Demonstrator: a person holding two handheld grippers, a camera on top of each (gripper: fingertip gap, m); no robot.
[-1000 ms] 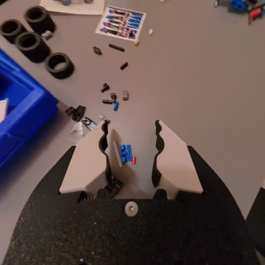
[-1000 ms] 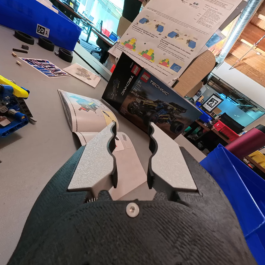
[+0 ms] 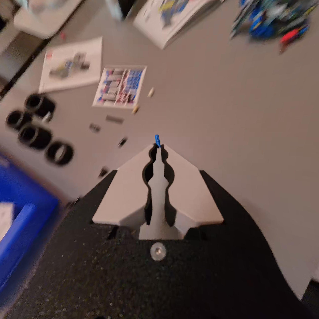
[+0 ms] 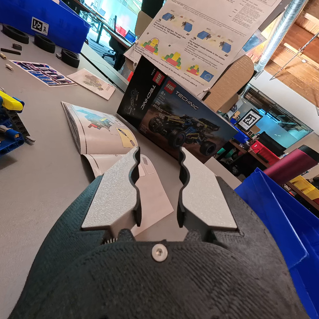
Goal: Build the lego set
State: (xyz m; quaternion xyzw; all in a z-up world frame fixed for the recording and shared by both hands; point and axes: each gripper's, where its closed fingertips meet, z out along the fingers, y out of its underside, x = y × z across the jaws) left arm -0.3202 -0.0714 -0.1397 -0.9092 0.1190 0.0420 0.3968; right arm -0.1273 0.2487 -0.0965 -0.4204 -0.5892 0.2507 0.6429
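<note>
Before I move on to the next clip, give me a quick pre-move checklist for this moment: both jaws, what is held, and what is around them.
1. Left gripper shut on the small blue pin: ok, tips pinch its lower end.
2. Pin seated deep in the grasp: not ok, most of it sticks out past the tips.
3. Pin lifted off the grey table: cannot tell, the view is motion-blurred.
4. Right gripper open with nothing between its jaws: ok.
5. Right gripper apart from the open instruction booklet and the set box: ok, it touches neither.
6. Black tyres and blue bin apart from the left jaws: ok.
</note>
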